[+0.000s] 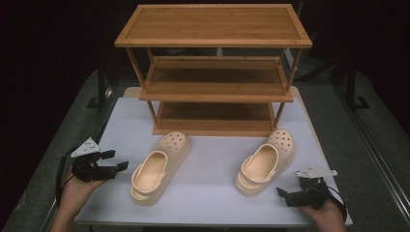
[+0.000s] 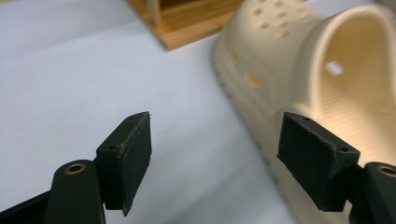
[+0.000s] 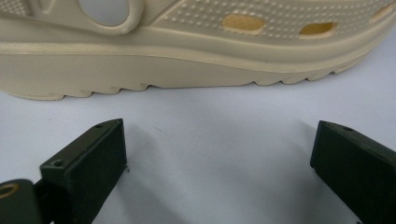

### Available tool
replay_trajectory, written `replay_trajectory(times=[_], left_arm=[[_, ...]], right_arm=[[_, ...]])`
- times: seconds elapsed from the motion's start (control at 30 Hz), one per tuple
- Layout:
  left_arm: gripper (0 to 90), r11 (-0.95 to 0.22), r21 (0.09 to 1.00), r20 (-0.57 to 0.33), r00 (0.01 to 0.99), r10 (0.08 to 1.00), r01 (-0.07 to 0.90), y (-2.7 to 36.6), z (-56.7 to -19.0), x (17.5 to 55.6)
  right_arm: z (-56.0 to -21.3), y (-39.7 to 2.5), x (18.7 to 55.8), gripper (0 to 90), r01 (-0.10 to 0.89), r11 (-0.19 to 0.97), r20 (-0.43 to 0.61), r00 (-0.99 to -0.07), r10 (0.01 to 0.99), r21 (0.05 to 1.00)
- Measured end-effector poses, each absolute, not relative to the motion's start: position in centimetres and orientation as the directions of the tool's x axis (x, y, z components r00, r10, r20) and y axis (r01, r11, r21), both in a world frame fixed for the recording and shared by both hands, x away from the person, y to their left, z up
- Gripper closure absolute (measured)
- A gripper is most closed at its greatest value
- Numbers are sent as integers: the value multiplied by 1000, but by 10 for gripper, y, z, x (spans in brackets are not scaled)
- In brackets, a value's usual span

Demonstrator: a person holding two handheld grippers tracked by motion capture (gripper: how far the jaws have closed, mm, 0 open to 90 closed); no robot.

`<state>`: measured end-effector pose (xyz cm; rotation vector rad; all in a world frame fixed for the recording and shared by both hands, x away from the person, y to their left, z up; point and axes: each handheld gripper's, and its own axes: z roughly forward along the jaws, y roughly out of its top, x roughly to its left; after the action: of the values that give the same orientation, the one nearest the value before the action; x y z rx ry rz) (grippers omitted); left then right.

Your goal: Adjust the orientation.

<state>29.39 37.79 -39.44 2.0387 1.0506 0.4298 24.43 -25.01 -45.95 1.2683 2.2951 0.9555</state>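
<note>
Both tongs wide apart, each poised beside a cream clog on the white surface.

Left tongs (image 1: 116,160) held low at the near left, jaws spread, pointing right at the left clog (image 1: 158,167) just beside them, not touching. Right tongs (image 1: 284,194) at the near right, jaws apart, aimed left at the right clog (image 1: 265,162), its sole close ahead. In both gripper views the clogs run off the frame. The three-tier wooden shoe rack (image 1: 214,67) stands behind, shelves bare, on the surface (image 1: 208,193).

Cream clogs (image 1: 159,166), brown wooden rack (image 1: 215,72), seemingly pale-lilac tabletop (image 1: 212,193).
</note>
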Motion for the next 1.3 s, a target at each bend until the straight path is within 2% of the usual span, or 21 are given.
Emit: replay_trajectory(times=[0.27, 0.47, 0.57, 0.83, 0.9, 0.97, 1.1, 1.13, 1.2, 1.23, 1.27, 1.3], left_arm=[[227, -350, 739, -18, 536, 844, 576, 380, -420, 302], [132, -378, 693, 20, 507, 862, 614, 374, -441, 312], [93, -366, 706, 15, 505, 863, 606, 375, -449, 314], [85, -368, 707, 17, 505, 863, 604, 375, -449, 314], [85, -366, 707, 15, 505, 863, 605, 375, -450, 314], [86, -368, 707, 18, 505, 863, 604, 375, -450, 314], [86, -369, 708, 21, 505, 863, 602, 375, -450, 314], [86, -368, 708, 19, 505, 863, 603, 375, -450, 314], [86, -367, 707, 15, 506, 863, 605, 375, -450, 314], [86, -367, 707, 14, 506, 862, 605, 376, -449, 314], [86, -366, 706, 13, 506, 863, 606, 376, -449, 314], [86, -366, 706, 13, 505, 863, 607, 375, -449, 314]], right_arm=[[-459, -250, 244, 29, 607, 373, 17, -538, 843, 702], [-459, -250, 244, 29, 608, 373, 18, -538, 843, 701], [-459, -250, 244, 29, 608, 373, 18, -538, 843, 700], [-458, -250, 244, 57, 611, 370, 20, -535, 844, 700], [-456, -252, 242, 128, 601, 378, 12, -543, 840, 704], [-452, -256, 239, 146, 597, 368, 1, -525, 851, 713], [-441, -265, 237, 346, 588, 332, -10, -482, 876, 738], [-438, -269, 238, 429, 588, 328, -14, -473, 881, 739], [-433, -276, 244, 535, 585, 303, -6, -453, 891, 752], [-428, -283, 251, 667, 566, 279, 5, -448, 894, 776], [-428, -283, 251, 667, 566, 279, 5, -448, 894, 776], [-427, -285, 254, 709, 560, 276, -1, -441, 898, 781]])
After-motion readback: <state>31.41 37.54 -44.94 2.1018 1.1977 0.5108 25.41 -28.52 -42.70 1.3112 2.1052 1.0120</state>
